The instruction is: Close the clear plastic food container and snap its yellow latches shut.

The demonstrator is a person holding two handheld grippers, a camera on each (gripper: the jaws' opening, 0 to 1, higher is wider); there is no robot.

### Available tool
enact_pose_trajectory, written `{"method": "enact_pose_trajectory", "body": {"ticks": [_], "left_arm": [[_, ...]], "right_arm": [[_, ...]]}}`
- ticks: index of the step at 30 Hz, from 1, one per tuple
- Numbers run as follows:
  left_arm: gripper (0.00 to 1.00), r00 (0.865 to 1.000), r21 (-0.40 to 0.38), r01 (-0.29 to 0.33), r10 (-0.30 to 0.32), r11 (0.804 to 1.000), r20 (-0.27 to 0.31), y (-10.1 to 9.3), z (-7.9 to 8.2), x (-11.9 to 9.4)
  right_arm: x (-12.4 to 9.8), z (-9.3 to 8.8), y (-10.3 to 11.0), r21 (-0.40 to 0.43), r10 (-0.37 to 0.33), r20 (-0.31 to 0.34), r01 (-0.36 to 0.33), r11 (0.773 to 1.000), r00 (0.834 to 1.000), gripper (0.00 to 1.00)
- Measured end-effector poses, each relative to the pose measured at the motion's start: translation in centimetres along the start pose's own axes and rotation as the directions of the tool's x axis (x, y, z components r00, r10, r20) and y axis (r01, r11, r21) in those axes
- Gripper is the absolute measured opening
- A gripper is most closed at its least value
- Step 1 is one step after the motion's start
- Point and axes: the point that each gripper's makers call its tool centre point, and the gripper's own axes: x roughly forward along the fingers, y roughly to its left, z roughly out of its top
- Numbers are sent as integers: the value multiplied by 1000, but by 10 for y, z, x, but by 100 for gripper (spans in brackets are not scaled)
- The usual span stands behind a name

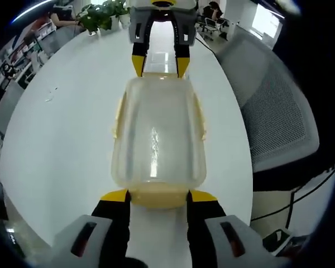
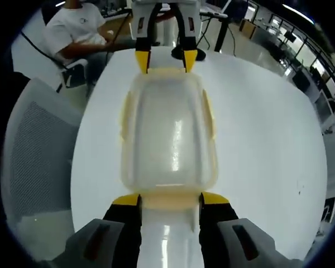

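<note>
The clear plastic food container [image 1: 158, 137] lies lengthwise on the white table [image 1: 67, 139] with its lid on. Pale yellow side latches [image 1: 118, 116] stick out from its long sides. My left gripper [image 1: 159, 196] is open at the near end, its yellow-tipped fingers [image 1: 116, 196] flanking the end latch [image 1: 159, 200]. My right gripper [image 1: 159, 64] stands open at the far end. In the right gripper view the container [image 2: 168, 137] runs away from my right gripper [image 2: 170, 200], whose tips flank the near end latch [image 2: 170, 202]. The left gripper [image 2: 166, 60] sits at the opposite end.
A grey mesh office chair [image 1: 276, 111] stands by the table's right edge in the left gripper view, with a potted plant [image 1: 100, 15] at the far end. In the right gripper view the chair [image 2: 36, 151] is on the left, and a seated person in white [image 2: 78, 30] is beyond.
</note>
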Motion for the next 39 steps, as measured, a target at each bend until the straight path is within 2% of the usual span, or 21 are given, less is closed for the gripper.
{"method": "enact_pose_trajectory", "body": {"ticks": [11,16,22,39], "left_arm": [[39,1000,-6,17,-17,1000,-6,3,11,-20],[39,1000,-9,23,-24,1000,-14,2,14,-22],[39,1000,-5,29,-29,1000,-10,-3,21,-17],[39,999,-1,34,-34,999,8,-5,49,-4]], "right_arm": [[-22,6,-2,1,22,9,-22,1000,1000,39],[-26,5,-2,1,25,9,-25,1000,1000,39],[-25,-4,3,5,33,2,-33,999,999,39],[-39,-33,6,21,33,-8,-33,999,999,39]]}}
